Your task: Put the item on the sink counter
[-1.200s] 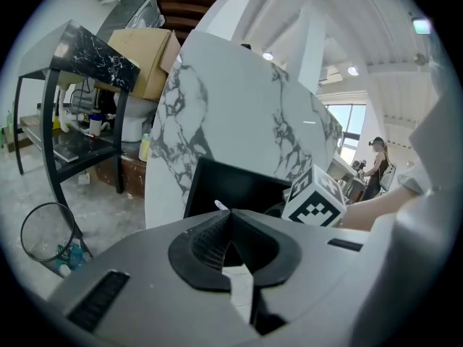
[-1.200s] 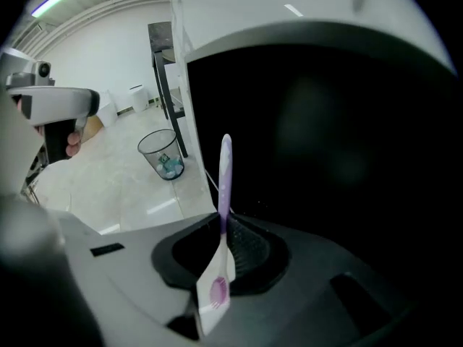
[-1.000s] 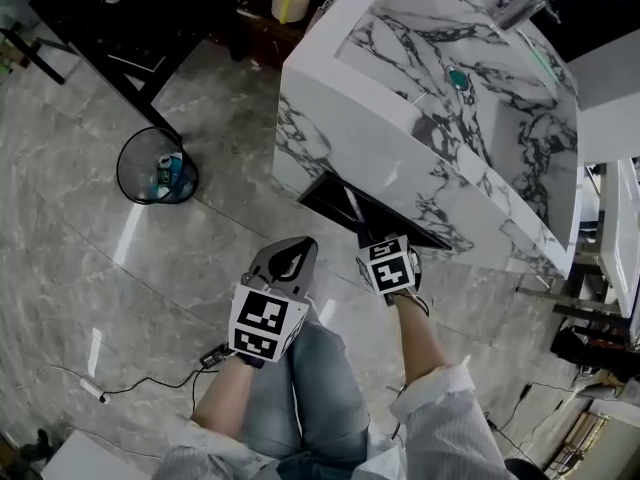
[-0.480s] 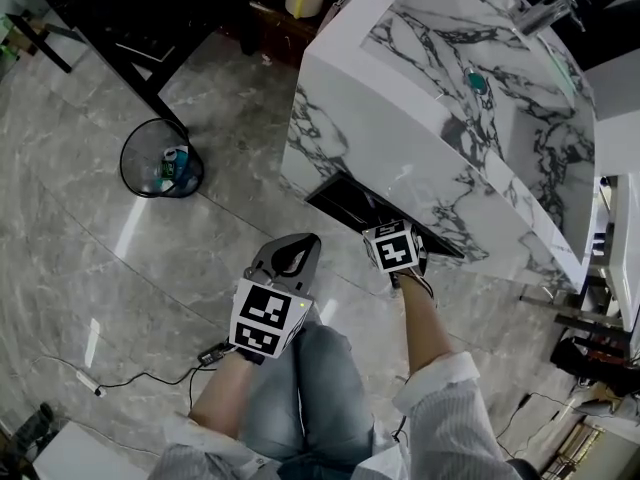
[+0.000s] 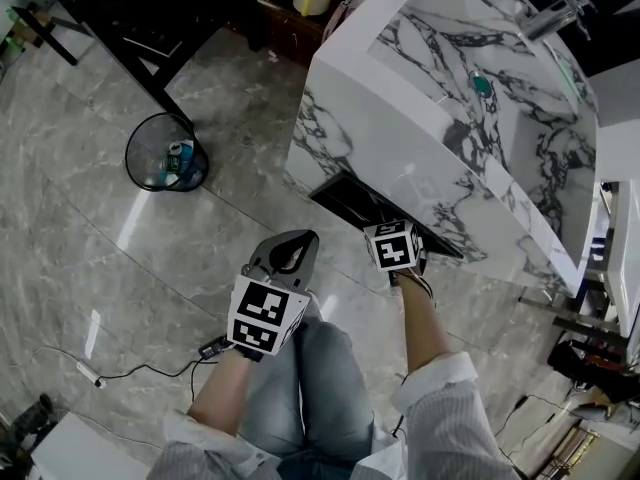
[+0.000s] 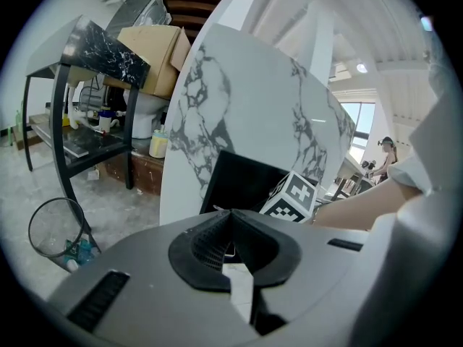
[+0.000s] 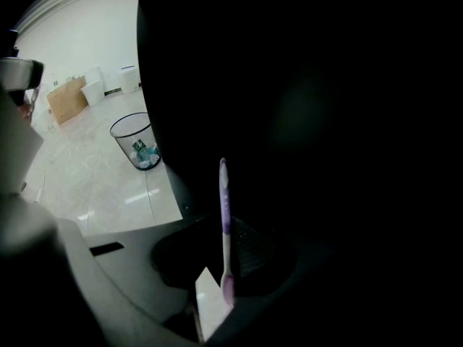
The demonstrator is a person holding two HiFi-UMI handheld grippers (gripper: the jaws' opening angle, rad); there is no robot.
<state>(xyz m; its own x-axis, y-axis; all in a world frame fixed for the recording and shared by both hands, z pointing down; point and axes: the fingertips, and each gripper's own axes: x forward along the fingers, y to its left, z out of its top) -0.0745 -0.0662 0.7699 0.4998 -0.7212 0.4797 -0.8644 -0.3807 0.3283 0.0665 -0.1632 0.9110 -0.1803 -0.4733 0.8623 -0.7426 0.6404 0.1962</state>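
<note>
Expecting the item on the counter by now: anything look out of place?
Yes: the toothbrush is down in the dark opening under the marble sink counter, gripped by the right claw, whose jaws have just been opening.

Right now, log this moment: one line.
left gripper shut, empty | right gripper holds purple-white plastic toothbrush | at dark opening under marble sink counter

Grey marble floor (image 5: 90, 238) carries a wire waste bin (image 5: 165, 154) (rubbish inside) and the marble sink counter (image 5: 370, 133).
</note>
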